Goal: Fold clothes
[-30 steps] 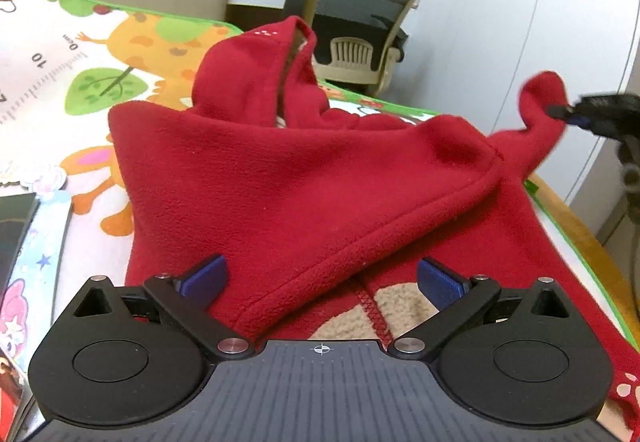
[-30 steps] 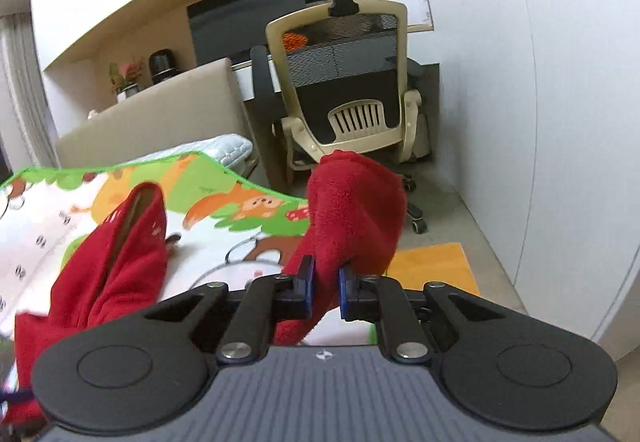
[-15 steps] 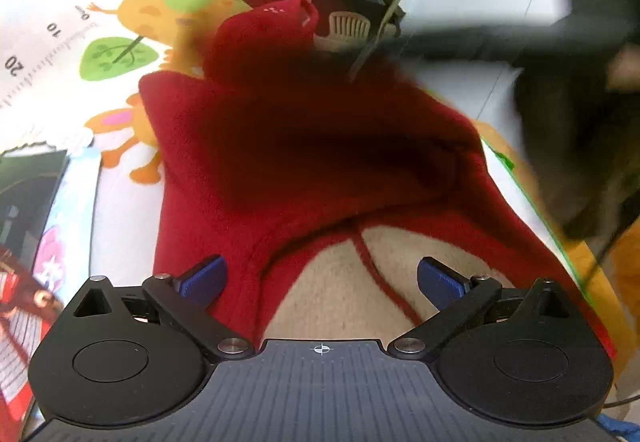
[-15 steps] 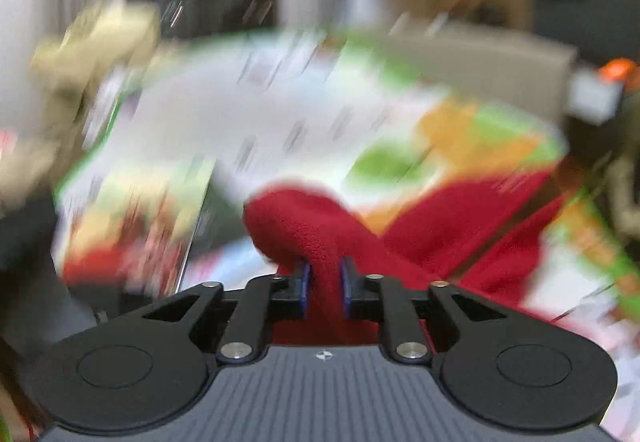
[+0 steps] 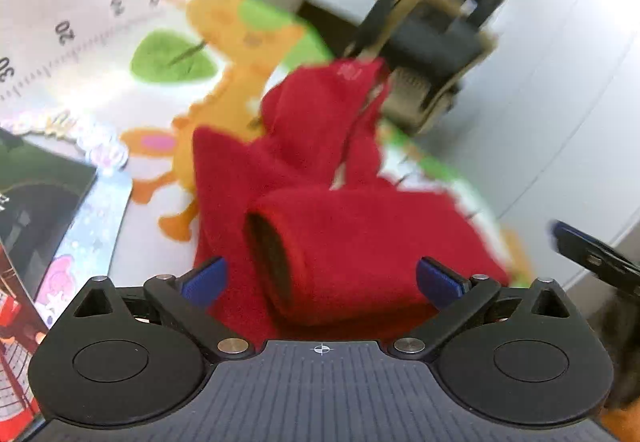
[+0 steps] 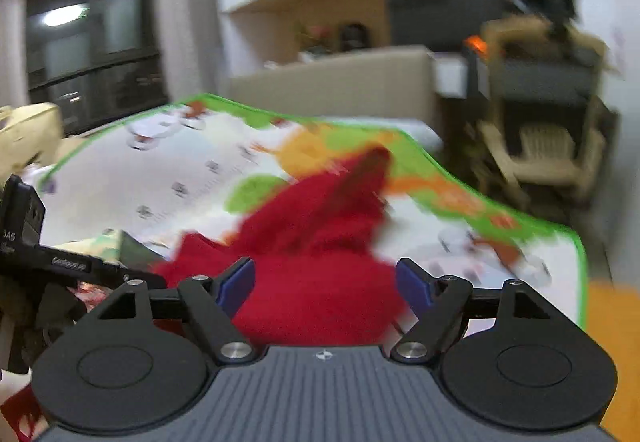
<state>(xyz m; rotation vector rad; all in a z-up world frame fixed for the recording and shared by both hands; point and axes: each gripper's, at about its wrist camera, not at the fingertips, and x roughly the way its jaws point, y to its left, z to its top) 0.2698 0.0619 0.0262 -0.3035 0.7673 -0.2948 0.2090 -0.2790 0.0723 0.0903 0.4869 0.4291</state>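
Item: red fleece garment (image 5: pixel 352 242), one piece, lying on the cartoon-print play mat (image 5: pixel 120 42) that covers the table, toward the mat's right edge and near corner. A sleeve lies folded across the body, its cuff opening (image 5: pixel 268 254) facing left; the hood end (image 5: pixel 332 102) stands up toward the far edge.

Left tool (image 5: pixel 320 278): jaws spread wide, gripping nothing, the folded sleeve sitting between the blue pads without visible contact.

Right tool (image 6: pixel 326 282): jaws likewise parted and empty, the red fabric bunched just ahead of them. Its tip shows at the right border of the left wrist view (image 5: pixel 592 258).

Adjacent: books or printed boxes (image 5: pixel 40 202) at the mat's left side, just beside the garment; office chair (image 6: pixel 548 114) beyond the far right corner.

Risks, as judged:
- Sleeve is rolled, not flat; unpinned, it may spring open or slide off the body
- Hood end standing upright would leave a lump in any further fold
- Garment close to the right edge; a careless pull could drag it over
- Both views blurred, so exact fabric edges are uncertain and a grasp may catch two layers
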